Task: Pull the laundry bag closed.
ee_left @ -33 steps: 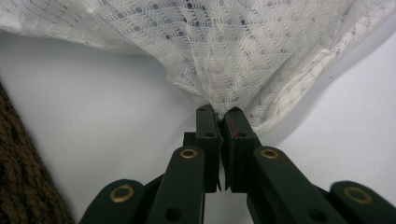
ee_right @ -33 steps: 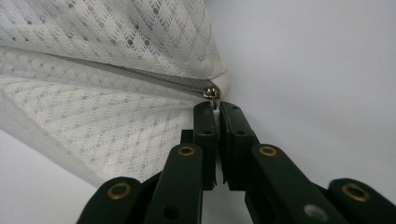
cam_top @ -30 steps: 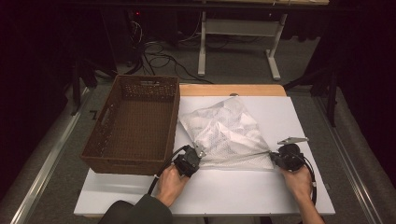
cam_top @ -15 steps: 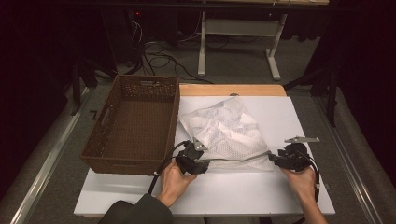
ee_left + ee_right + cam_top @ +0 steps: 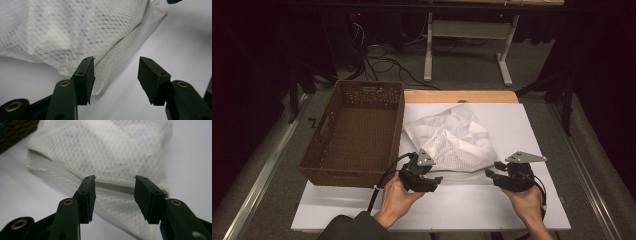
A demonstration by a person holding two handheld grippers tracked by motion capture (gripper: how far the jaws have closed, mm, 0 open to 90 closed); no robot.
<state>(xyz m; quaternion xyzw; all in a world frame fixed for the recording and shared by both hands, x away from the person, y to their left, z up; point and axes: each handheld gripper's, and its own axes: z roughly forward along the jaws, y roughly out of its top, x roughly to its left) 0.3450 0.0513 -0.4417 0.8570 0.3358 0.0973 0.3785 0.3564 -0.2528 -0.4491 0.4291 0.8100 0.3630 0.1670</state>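
Mesh laundry bag (image 5: 452, 142) lies flat on white table (image 5: 492, 215), beside wicker basket (image 5: 354, 132). L gripper (image 5: 428, 176) & R gripper (image 5: 498, 172) at near edge, jaws just opening, apart, nothing held — bag let go, prob so it settles.

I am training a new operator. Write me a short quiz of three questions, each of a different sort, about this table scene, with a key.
1. True or false: the mesh bag lies inside the basket.
2. Multiple choice: the left gripper is a) shut on the bag, b) open, c) shut on the basket rim.
3. Open question: on which side of the bag does the basket stand in the high view?

Key
1. False: the bag lies on the white table, beside the basket.
2. b. Its jaws have just been opening and nothing is pressed between them; the right gripper is open too.
3. On its left.
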